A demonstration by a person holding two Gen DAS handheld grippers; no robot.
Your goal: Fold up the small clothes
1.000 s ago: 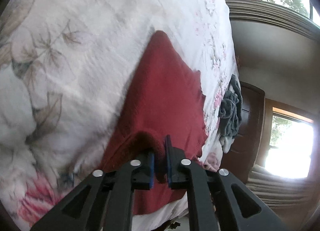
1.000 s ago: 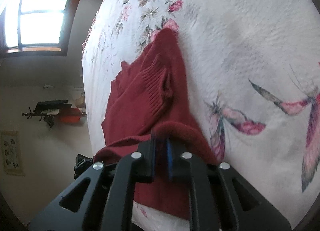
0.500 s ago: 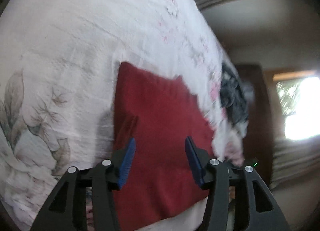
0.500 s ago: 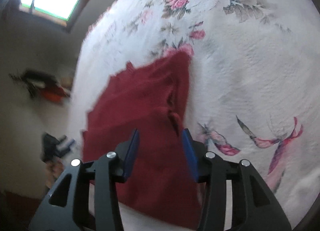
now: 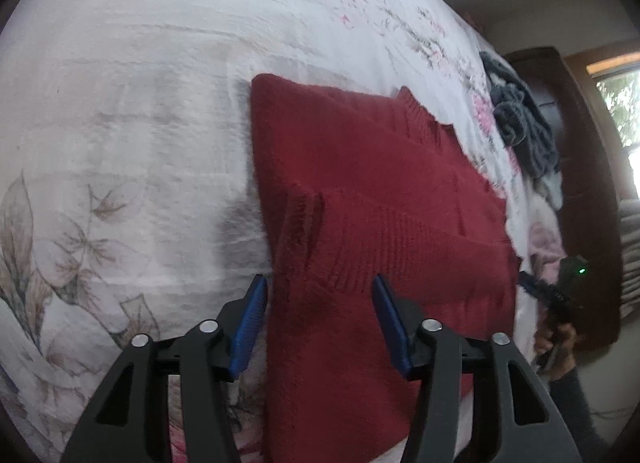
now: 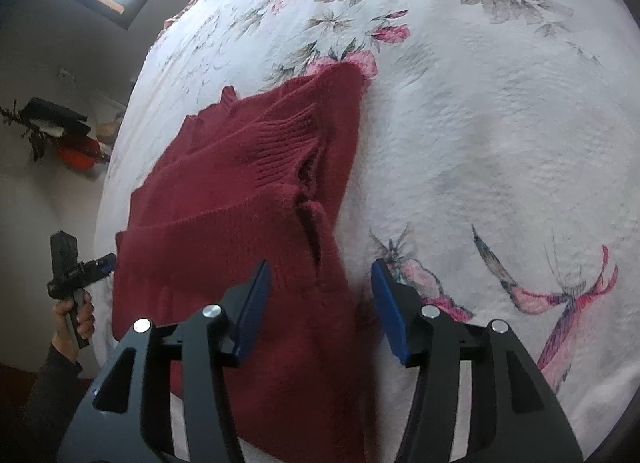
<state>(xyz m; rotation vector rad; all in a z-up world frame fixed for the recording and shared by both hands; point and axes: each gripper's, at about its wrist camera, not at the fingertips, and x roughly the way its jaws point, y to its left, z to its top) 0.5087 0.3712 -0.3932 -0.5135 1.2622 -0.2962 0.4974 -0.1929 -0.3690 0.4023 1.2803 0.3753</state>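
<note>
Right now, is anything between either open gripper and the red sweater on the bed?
Nothing visible. The left gripper and right gripper both hang open directly over the red sweater, which lies folded on the floral bedspread. The grey clothes lie farther along the bed, apart from it.

No text, label, brand, number or sign can be read in either view. The bedspread [image 6: 500, 123] carries only printed flowers and butterflies, and the red knitted sweater [image 5: 380, 203] shows no tag or lettering.
</note>
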